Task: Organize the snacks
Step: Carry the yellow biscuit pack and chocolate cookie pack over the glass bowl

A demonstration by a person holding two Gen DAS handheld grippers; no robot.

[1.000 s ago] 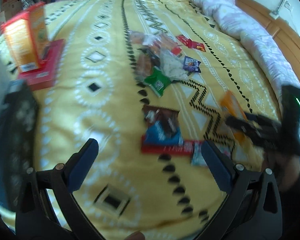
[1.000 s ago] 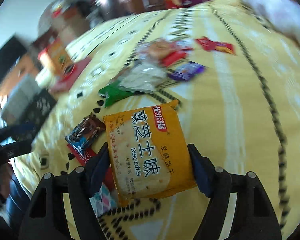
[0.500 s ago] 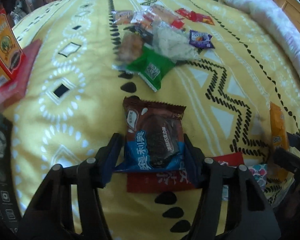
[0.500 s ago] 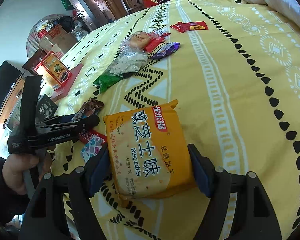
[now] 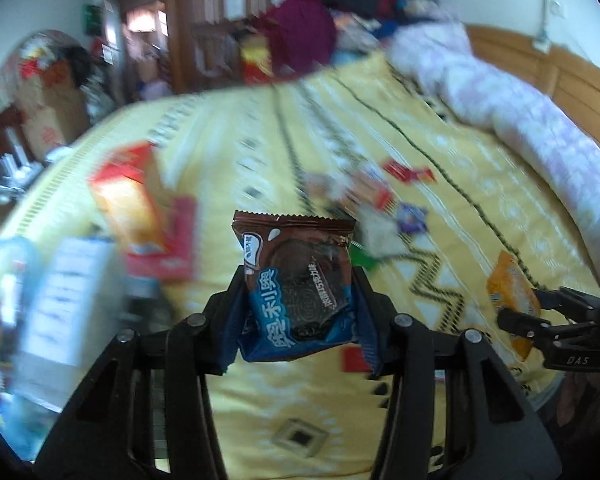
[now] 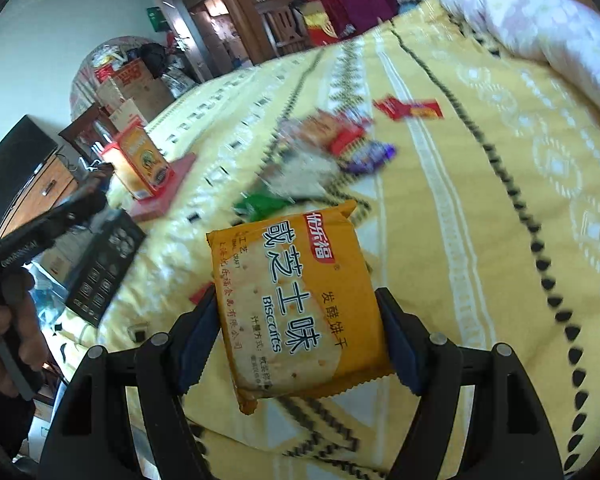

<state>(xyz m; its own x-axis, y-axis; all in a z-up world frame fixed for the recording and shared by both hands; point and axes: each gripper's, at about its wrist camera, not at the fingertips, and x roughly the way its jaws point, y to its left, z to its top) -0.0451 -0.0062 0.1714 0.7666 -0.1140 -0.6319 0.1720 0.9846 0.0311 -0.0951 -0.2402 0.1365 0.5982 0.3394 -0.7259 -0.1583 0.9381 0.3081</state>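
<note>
a wide bed [image 6: 480, 208] fills the room, covered with a yellow bedspread with black and white patterns. a wooden headboard [image 5: 540, 68] stands behind a pale lilac quilt [image 5: 500, 96]. the wall [image 6: 60, 20] is white. a brown wooden door [image 6: 228, 12] and cardboard boxes [image 6: 136, 84] stand behind, in daylight.

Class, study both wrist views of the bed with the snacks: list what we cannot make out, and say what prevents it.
- Loose snack pile, left wrist view: motion blur; wrappers unreadable.
- Things at the left edge, left wrist view: smeared, identity unclear.
- Red packet, right wrist view: mostly hidden behind the orange biscuit pack in the right gripper.
- Red packet, left wrist view: partly behind the left gripper and its chocolate cookie pack.
</note>
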